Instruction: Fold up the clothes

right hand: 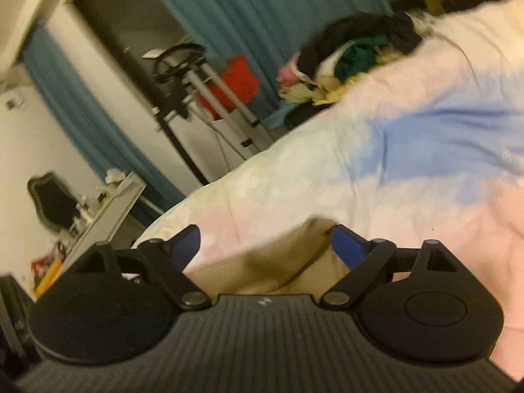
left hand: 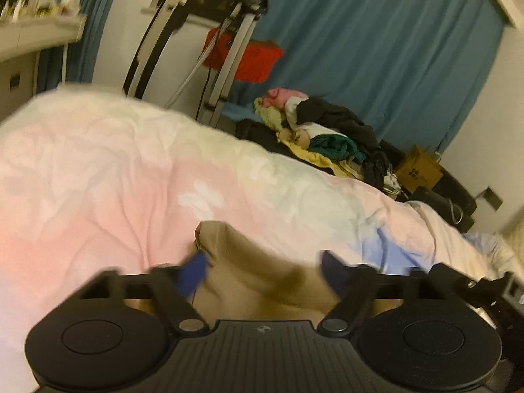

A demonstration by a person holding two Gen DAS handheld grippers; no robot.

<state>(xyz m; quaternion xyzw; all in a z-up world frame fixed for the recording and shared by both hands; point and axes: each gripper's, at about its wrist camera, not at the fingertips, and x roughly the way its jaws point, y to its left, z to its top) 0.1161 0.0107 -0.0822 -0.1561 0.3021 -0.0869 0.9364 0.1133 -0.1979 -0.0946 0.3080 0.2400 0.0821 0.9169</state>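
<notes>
A tan garment (left hand: 262, 275) lies on the pastel pink, white and blue bedspread (left hand: 114, 170). In the left wrist view it sits between the blue fingertips of my left gripper (left hand: 263, 270), whose jaws stand wide apart over it. In the right wrist view the same tan garment (right hand: 278, 262) lies between the blue tips of my right gripper (right hand: 267, 245), also wide apart, just above the bedspread (right hand: 425, 150). Neither gripper pinches the cloth. Both views are motion-blurred.
A pile of mixed clothes (left hand: 327, 131) lies at the far edge of the bed, also in the right wrist view (right hand: 344, 55). Behind stand blue curtains (left hand: 376, 49), a metal stand (left hand: 229, 52) with a red bag (left hand: 255, 59), a cardboard box (left hand: 419, 170) and a cluttered white shelf (right hand: 108, 209).
</notes>
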